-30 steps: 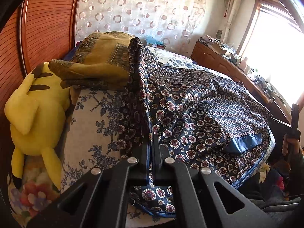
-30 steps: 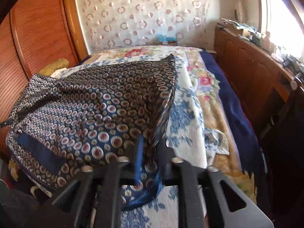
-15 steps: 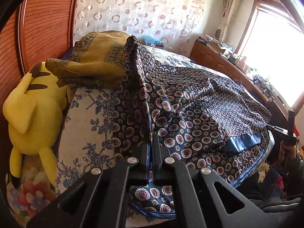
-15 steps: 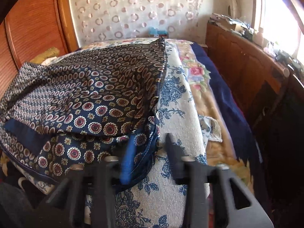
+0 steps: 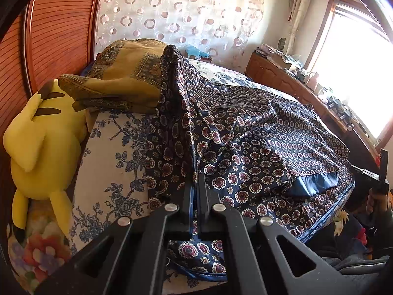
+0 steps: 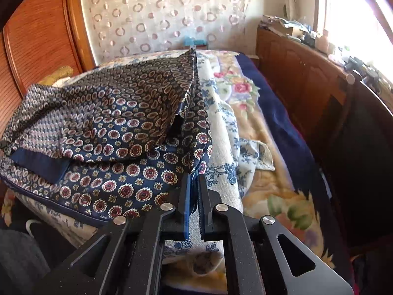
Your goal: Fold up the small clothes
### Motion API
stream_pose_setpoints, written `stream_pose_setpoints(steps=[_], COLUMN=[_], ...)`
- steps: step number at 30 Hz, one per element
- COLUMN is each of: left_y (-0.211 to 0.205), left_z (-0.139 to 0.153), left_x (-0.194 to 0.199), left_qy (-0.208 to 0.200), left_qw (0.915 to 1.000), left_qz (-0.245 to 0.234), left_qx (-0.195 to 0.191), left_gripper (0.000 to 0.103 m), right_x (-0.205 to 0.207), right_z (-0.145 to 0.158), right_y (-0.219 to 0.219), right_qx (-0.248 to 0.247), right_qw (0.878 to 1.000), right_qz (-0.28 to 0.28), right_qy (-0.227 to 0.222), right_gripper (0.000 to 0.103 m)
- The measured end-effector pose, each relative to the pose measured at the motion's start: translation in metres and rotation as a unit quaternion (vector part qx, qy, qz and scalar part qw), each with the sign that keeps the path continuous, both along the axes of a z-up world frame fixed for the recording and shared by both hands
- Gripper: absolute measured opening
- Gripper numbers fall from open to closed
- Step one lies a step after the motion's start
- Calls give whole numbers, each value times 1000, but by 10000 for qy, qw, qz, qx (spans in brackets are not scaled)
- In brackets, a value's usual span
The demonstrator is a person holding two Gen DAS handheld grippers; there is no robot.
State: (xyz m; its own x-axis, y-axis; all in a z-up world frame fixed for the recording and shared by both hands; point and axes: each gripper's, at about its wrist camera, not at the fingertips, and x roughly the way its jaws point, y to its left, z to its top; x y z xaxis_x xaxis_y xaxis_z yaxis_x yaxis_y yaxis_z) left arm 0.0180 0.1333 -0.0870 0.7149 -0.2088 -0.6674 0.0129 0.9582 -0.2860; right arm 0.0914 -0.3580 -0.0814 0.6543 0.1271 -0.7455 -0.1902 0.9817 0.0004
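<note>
Patterned garment [image 5: 258,142] is being pinched by both nearly closed grippers, left gripper [image 5: 195,186] and right gripper [image 6: 194,184], at opposite near corners, stretched sideways between them.

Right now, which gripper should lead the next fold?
Either, by grip: left gripper and right gripper each pinch a near edge of the garment. I'd lean right: the plush and cushion crowd the left.

Strong daylight floods in from the bright wood-framed window [image 5: 356,73] on my right, blown out to white glare. Both fisheye views bend hard at dark corners; everything looks sharp.
</note>
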Motion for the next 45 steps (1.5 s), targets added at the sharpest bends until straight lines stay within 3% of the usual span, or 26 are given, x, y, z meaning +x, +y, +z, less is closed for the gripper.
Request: stream_pose_setpoints(steps=[4,6,11,16,17,19,21,23,27,31,35,40,45], left_y=[-1,-2,-9,-29,-36,-47,-54,-59,-45,-13,14,26,14], left_z=[1,1,7,31,39,53,67,82,100,101,66,17,1], left_x=[0,1,8,25,29,35,38,37,24,3,-14,-23,-24], left_qy=[6,8,-30,-222,-299,-436,-579,-753,-984,-1082,-673,-102,114], left_qw=[10000,10000,9999,9989,9982,9968,9952,9934,9913,9915,9957,9981,9985], left_qz=[-6,-16,-121,-421,-518,-655,-761,-809,-689,-266,145,387,422], left_qx=[19,16,-14,-44,-71,-104,-230,-297,-537,-671,-613,-473,-321], left_gripper=[0,0,0,0,0,0,0,0,0,0,0,0,0], right_x=[5,9,34,65,70,76,78,73,59,48,48,55,61], right_z=[14,22,32,12,8,0,-2,3,27,56,65,48,36], right_y=[7,12,24,29,29,29,29,30,24,6,-4,1,4], right_qx=[83,59,11,60,124,257,387,546,801,843,734,498,388], right_qw=[9996,9990,9982,9998,9999,9997,9991,9982,9957,9946,9957,9983,9990], right_qz=[-22,-15,82,34,29,39,125,262,383,268,137,139,135], right_qy=[-278,-444,-592,-208,-115,28,119,42,-257,-534,-556,-287,-178], right_gripper=[17,40,43,43,43,31,4,1,0,0,0,0,0])
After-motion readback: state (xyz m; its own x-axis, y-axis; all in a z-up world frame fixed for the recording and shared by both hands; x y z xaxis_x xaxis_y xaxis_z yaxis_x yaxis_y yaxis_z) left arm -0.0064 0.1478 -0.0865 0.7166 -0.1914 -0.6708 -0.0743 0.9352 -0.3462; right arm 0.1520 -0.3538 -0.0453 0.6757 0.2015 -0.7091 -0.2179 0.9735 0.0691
